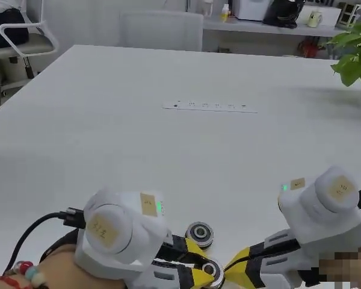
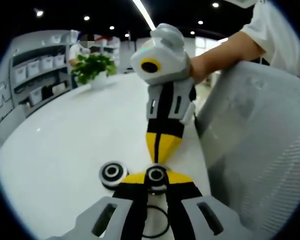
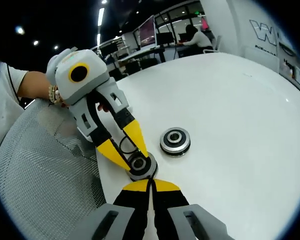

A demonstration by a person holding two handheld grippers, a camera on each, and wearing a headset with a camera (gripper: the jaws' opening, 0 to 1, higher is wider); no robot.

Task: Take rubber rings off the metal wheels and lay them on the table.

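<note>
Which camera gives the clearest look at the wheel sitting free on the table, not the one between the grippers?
The right gripper view: the free wheel lies whole and unblocked on the table, dark rim clear. The head view shows it small; the left gripper view shows it small, close beside the jaws.

table (image 1: 168,138): open ahead | loose wheel (image 1: 200,232): near edge | plant (image 1: 356,54): far right

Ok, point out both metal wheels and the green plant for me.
Free wheel (image 3: 175,140), right gripper view, on its centre hub.
Second wheel (image 3: 141,164), right gripper view, on its hub.
Plant (image 2: 92,67), left gripper view, on its leaves.
</note>
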